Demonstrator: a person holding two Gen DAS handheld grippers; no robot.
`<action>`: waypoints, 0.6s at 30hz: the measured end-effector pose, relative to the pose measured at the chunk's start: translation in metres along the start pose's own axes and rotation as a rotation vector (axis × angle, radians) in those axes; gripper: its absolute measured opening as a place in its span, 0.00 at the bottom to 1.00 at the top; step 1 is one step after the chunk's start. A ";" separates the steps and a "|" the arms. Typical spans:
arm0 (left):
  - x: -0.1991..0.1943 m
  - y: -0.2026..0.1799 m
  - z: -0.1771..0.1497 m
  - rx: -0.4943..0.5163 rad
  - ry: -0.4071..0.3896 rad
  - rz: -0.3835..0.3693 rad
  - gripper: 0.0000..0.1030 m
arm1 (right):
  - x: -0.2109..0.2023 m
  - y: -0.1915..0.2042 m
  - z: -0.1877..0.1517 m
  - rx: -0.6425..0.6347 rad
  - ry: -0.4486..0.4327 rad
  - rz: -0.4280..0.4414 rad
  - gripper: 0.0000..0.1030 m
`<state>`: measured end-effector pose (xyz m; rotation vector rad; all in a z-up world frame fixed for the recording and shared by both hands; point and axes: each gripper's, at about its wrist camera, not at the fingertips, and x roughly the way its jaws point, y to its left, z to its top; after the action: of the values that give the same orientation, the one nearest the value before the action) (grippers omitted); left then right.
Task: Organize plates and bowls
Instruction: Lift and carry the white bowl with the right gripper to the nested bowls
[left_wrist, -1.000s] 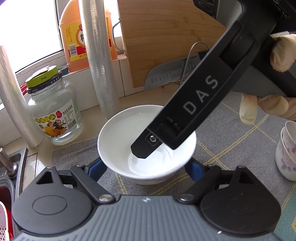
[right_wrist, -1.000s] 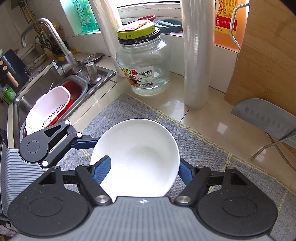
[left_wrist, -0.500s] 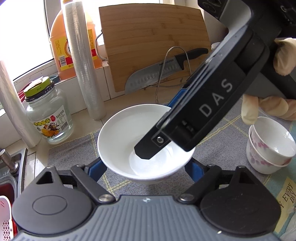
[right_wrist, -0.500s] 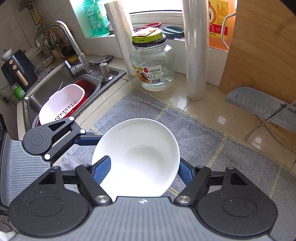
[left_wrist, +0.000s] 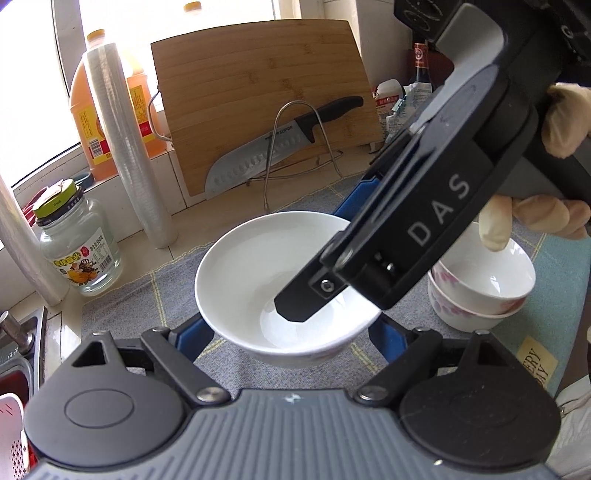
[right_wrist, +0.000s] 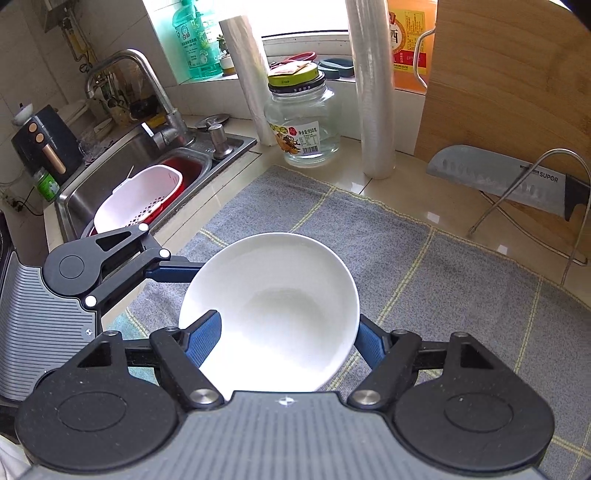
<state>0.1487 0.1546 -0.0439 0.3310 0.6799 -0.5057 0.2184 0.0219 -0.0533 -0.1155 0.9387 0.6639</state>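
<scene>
now my two grippers (left_wrist: 291, 332) (right_wrist: 284, 336), both clamped on the white bowl (left_wrist: 280, 280), have carried it nearer the stacked cups (left_wrist: 484, 291) at 3 o'clock, so stacking's close

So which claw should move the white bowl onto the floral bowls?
Right, probably: the floral bowls sit just beside the right claw; the left claw holds the white bowl farther off.

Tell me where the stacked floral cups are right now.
The stacked floral cups appear only in the left wrist view, at the right, on the teal cloth just right of the white bowl and below the gloved hand.
</scene>
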 end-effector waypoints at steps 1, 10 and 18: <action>-0.002 -0.003 0.001 0.006 -0.004 -0.006 0.87 | -0.004 0.000 -0.003 0.002 -0.004 -0.003 0.79; -0.007 -0.028 0.018 0.052 -0.038 -0.039 0.87 | -0.039 -0.008 -0.023 0.019 -0.038 -0.048 0.79; -0.010 -0.051 0.029 0.078 -0.058 -0.068 0.87 | -0.067 -0.016 -0.040 0.035 -0.064 -0.090 0.79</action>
<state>0.1296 0.1020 -0.0224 0.3665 0.6181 -0.6056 0.1718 -0.0376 -0.0286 -0.1036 0.8780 0.5649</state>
